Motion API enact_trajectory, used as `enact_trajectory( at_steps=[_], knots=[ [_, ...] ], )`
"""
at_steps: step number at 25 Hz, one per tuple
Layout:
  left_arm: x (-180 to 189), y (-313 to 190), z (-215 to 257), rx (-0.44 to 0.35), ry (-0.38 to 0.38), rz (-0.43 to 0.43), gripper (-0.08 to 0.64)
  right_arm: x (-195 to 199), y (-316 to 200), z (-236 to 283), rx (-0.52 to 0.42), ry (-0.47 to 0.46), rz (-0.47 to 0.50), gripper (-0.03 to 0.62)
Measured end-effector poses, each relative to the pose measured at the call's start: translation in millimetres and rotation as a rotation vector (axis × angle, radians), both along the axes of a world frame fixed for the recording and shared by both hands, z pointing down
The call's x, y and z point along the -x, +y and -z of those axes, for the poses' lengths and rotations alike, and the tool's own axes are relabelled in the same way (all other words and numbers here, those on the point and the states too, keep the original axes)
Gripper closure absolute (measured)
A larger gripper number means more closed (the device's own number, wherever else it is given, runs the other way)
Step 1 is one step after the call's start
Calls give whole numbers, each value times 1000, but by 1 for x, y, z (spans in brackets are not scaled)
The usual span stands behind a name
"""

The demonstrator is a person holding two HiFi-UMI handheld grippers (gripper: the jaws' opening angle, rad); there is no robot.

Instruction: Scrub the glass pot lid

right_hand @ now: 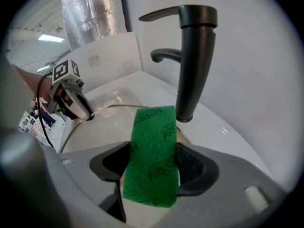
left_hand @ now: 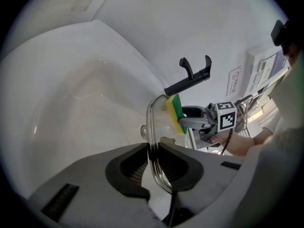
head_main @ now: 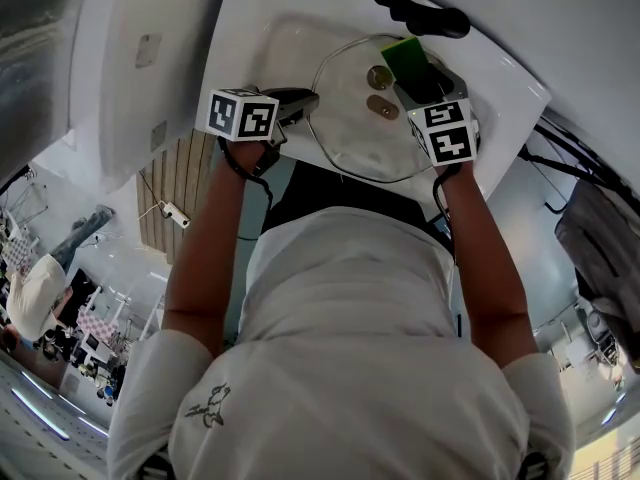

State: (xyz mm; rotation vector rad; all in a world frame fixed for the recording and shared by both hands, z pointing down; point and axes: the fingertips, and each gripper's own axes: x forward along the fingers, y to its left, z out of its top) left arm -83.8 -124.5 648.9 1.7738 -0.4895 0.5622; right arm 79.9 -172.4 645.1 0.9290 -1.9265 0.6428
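Observation:
The glass pot lid [head_main: 345,133] lies tilted over the white sink [head_main: 275,38]. My left gripper [head_main: 305,103] is shut on its near-left rim. In the left gripper view the rim [left_hand: 151,127] stands edge-on between the pads of that gripper [left_hand: 153,151]. My right gripper [head_main: 412,76] is shut on a green and yellow sponge [head_main: 405,58] at the lid's far right side. In the right gripper view the sponge's green face [right_hand: 153,156] fills the jaws of the right gripper [right_hand: 153,164], with the lid [right_hand: 109,127] below. The sponge [left_hand: 174,113] sits close to the lid; I cannot tell if they touch.
A black faucet [head_main: 420,16] stands at the sink's far edge, just beyond the sponge, and its spout [right_hand: 194,56] hangs right above the right gripper. The basin wall [left_hand: 71,108] curves round on the left. Cables [head_main: 580,158] lie to the right of the counter.

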Motion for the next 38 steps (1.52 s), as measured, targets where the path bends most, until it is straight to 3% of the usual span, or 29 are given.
enact_trajectory(
  at_steps=[7,13,18,22,34,36,38],
  knots=[
    [1,0,-4,42,39,-18,497,22,2,1,-10,-13,35,296],
    [-1,2,-4,72,66,5,500,73,31,-5,15,-33,207,297],
    [1,1,-4,64,75,22,502,91,55,-5,55,-98,270,298],
    [-1,-1,-2,54,78,34,502,99,80,-2,81,-119,373,297],
    [-1,0,-1,42,75,30,502,91,182,9,284,-202,649,298],
    [-2,0,-1,42,77,26,502,82,178,11,282,-202,658,298],
    [-2,0,-2,44,79,20,502,68,149,9,223,-164,598,296]
  ],
)
